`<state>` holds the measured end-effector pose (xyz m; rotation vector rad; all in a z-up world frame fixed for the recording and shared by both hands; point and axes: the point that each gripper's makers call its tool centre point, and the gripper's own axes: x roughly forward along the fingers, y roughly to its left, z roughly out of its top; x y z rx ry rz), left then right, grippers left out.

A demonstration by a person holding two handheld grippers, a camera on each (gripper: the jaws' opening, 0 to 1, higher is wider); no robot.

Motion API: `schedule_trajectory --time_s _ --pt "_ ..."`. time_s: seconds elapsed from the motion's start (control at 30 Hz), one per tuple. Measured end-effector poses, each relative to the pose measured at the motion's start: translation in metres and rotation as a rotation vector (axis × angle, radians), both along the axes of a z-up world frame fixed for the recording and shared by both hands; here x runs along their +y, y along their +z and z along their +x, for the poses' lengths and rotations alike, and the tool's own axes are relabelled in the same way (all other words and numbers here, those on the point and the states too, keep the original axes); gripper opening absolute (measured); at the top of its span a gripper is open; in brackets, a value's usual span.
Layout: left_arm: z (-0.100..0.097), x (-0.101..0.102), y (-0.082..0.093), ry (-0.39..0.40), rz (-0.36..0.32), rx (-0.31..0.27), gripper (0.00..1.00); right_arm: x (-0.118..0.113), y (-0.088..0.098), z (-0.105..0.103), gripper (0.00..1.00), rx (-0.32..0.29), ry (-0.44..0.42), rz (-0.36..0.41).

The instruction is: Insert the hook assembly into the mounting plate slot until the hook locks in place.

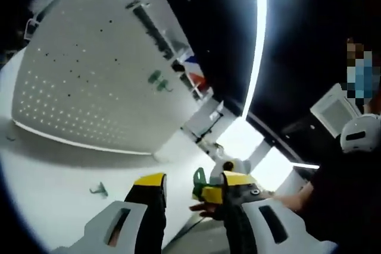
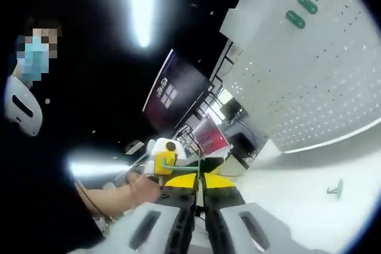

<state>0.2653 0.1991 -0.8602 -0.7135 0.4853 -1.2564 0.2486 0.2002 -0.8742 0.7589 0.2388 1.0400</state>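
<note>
Green hook (image 2: 178, 169) pinched in the closed right gripper (image 2: 199, 184), left gripper (image 1: 193, 185) open; next, carry it to the pegboard (image 2: 309, 75) slot

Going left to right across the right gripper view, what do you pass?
White headset → person's hand → green hook held in the right gripper → loose green hook on the white table.

both views low, tilted, facing shared pegboard (image 1: 89, 69) (image 2: 309, 75)

Dark ceiling with a bright strip light (image 1: 259, 34) overhead.
</note>
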Motion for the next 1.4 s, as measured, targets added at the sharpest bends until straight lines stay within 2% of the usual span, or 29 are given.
schedule_trajectory --time_s 0.07,0.33,0.57,0.83,0.93,1.1,1.2,1.27,1.3,1.33,1.37,1.4 --pt "-0.003 -0.002 0.004 -0.024 -0.019 0.000 0.31 0.002 0.005 -0.003 0.00 0.005 0.020 0.035" --pt "-0.011 -0.006 0.014 -0.087 -0.078 0.006 0.09 0.007 0.012 -0.007 0.00 -0.001 0.059 0.066" --pt "-0.013 -0.004 0.017 -0.107 -0.096 -0.006 0.05 0.009 0.019 -0.012 0.00 -0.006 0.092 0.111" --pt "-0.015 -0.005 0.014 -0.119 -0.059 -0.050 0.02 0.010 0.014 -0.014 0.02 -0.026 0.098 0.076" --pt "-0.015 -0.008 0.008 -0.113 -0.014 -0.086 0.01 0.008 0.006 -0.012 0.04 -0.029 0.092 0.024" --pt "-0.012 -0.014 0.001 -0.095 0.032 -0.097 0.01 0.002 -0.001 -0.007 0.05 -0.033 0.065 -0.052" --pt "-0.004 -0.013 -0.001 -0.060 0.065 -0.129 0.01 -0.004 -0.003 -0.003 0.05 -0.063 0.022 -0.109" --pt "0.002 -0.011 -0.005 -0.033 0.113 -0.176 0.01 -0.010 -0.008 0.000 0.08 -0.076 -0.006 -0.172" --pt "0.007 -0.009 -0.008 -0.005 0.149 -0.222 0.01 -0.015 -0.013 0.002 0.09 -0.082 -0.033 -0.221" --pt "0.012 -0.006 -0.012 0.021 0.180 -0.240 0.01 -0.016 -0.013 0.001 0.11 -0.072 -0.039 -0.222" --pt "0.018 -0.003 -0.020 0.053 0.229 -0.225 0.01 -0.018 -0.017 0.002 0.11 -0.061 -0.047 -0.246" --pt "0.021 0.000 -0.023 0.069 0.247 -0.225 0.01 -0.020 -0.020 0.003 0.11 -0.074 -0.056 -0.278"
